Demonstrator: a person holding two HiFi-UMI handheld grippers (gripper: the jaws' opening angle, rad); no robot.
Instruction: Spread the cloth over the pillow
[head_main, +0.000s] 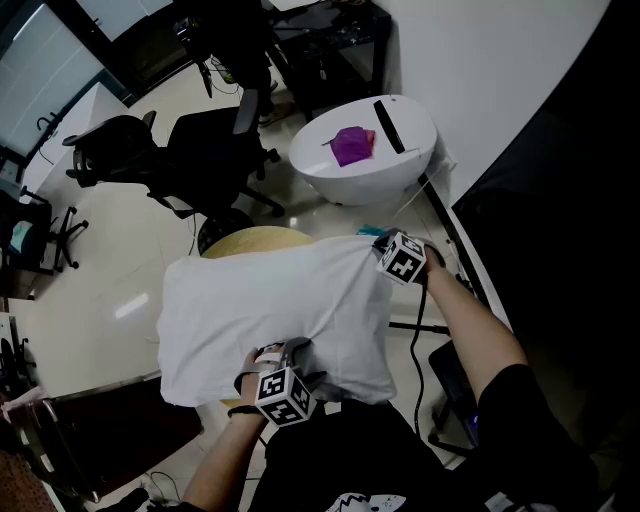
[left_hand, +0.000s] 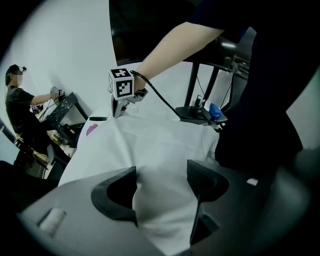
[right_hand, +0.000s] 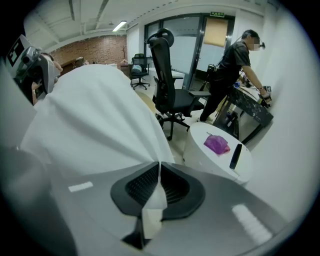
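The white cloth lies over the pillow, which hides under it on a round yellowish table. My left gripper is at the near edge, its jaws a little apart and shut on a thick fold of cloth. My right gripper is at the far right corner, pointing steeply down. In the right gripper view its pads pinch a thin edge of the cloth, which rises in a taut ridge. The left gripper view also shows the right gripper beyond the cloth.
A white round side table at the back carries a purple thing and a black remote. A black office chair stands behind the pillow. Cables run along the floor at right. A person works at a desk.
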